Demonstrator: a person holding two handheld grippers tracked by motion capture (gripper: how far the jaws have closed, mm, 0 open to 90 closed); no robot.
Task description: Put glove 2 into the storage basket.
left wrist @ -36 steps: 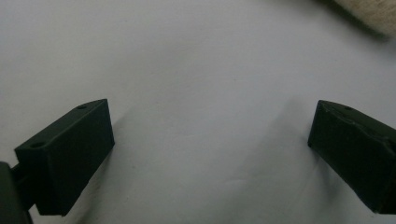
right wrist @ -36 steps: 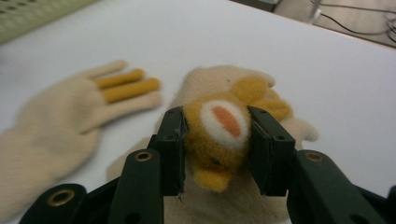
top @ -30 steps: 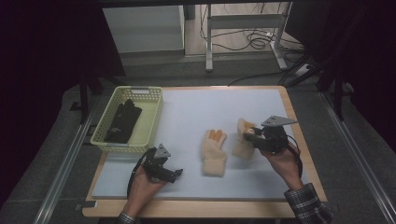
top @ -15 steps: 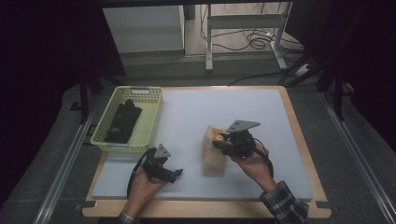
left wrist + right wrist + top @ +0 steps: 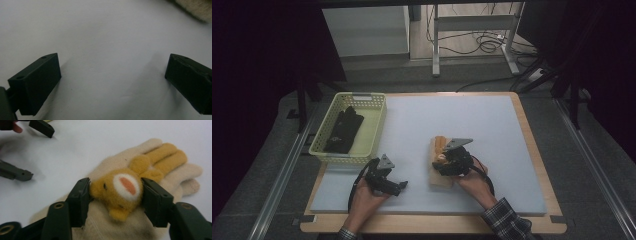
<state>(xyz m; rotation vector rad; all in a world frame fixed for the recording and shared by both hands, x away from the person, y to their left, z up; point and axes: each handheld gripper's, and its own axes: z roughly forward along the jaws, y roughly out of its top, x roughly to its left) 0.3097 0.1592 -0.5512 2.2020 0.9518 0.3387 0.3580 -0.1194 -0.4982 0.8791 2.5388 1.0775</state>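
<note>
Sitting at the far-left edge of the white mat [image 5: 492, 125]: a yellow basket [image 5: 374, 131] with a dark cloth [image 5: 343, 130] inside. Resting near the front edge, just right of the basket's near corner: left gripper [image 5: 399, 185], jaws spread wide over bare mat, unmoved since a second ago. Open room across the whole far half and right side of the mat. Lying at centre front: cream glove [image 5: 439, 176], long axis running near to far, fingers pointing away from the person. Clamped on the glove's orange bear patch [image 5: 120, 188]: right gripper [image 5: 443, 161], jaws at either side of the plush head. Shifted leftward from the right edge, carrying that glove onto the one already lying there.
</note>
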